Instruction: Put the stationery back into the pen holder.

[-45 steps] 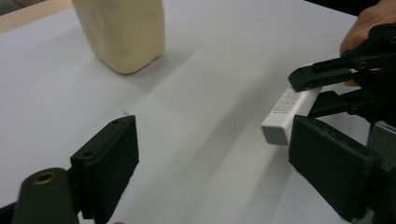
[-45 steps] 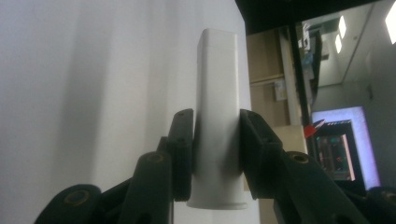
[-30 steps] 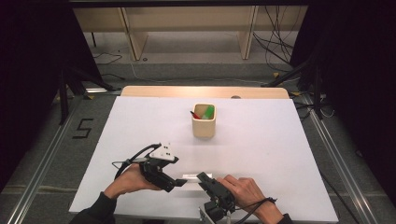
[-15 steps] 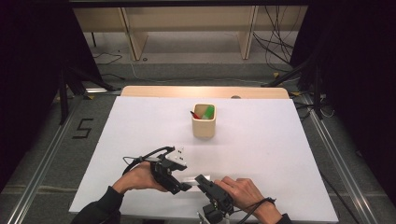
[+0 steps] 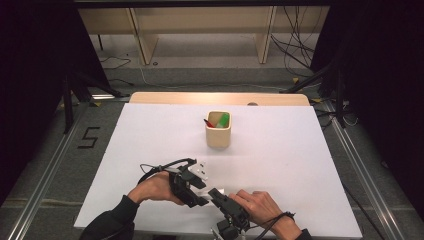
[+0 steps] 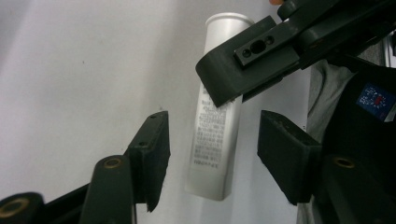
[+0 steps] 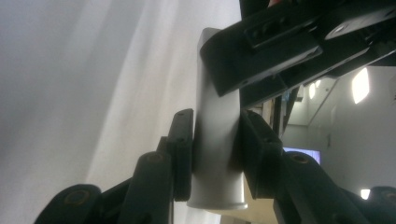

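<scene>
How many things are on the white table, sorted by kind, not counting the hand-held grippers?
White tube: 1
Wooden cup: 1
Green item in the cup: 1
Red-tipped item in the cup: 1
Total: 4

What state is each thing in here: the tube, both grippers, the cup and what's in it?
White tube: capped, held off the table.
Right gripper: shut on the tube's middle.
Left gripper: jaws have just been closing, either side of the tube, pads not yet touching it.
Cup: upright on the table.
Green marker and red pen: standing in the cup.
</scene>
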Available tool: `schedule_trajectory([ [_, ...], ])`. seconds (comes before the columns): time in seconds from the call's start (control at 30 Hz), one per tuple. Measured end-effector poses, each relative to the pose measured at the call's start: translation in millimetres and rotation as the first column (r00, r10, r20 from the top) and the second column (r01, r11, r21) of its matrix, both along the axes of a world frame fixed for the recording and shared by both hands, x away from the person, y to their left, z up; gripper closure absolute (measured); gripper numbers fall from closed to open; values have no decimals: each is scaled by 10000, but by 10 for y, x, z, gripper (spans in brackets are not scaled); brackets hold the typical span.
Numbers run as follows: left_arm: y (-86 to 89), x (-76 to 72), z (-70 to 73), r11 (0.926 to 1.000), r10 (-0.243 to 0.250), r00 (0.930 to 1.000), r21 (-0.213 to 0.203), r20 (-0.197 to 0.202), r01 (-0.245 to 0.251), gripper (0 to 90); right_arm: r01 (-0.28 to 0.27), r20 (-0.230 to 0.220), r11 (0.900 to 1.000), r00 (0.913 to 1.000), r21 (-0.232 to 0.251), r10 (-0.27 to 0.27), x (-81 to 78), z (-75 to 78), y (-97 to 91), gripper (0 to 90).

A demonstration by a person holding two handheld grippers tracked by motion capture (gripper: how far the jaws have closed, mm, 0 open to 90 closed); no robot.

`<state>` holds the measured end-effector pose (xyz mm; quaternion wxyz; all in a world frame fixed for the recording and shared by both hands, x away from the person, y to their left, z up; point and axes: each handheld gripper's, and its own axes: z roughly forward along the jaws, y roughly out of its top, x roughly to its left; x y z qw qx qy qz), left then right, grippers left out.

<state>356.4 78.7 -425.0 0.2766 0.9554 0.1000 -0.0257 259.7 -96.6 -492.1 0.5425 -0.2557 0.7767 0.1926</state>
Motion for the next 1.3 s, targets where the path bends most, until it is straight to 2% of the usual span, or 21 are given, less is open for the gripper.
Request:
schedule_trajectory([
  [0.4, -43, 43, -14, 9995, -269, 9983, 149, -510, 277, 561, -103, 2, 9999, 9999, -44, 103, -11, -9, -1, 682],
  [0.5, -50, 56, -42, 9991, -337, 9970, 246, -697, 355, 576, -132, 11, 9999, 9999, -18, 132, -16, -12, 3, 682],
  [0.8, -80, 102, -80, 9983, -530, 9920, 195, -1148, 556, 657, -245, 80, 9997, 9997, -46, 245, -23, -18, 3, 681],
  [1.13, -118, 148, -90, 9940, -820, 9812, 571, -1746, 932, 680, -389, 124, 9990, 9992, -224, 392, -38, -36, 4, 681],
  [1.3, -133, 162, -92, 9937, -743, 9768, 678, -2010, 896, 689, -467, 114, 9985, 9988, -280, 470, -40, -34, 3, 680],
])
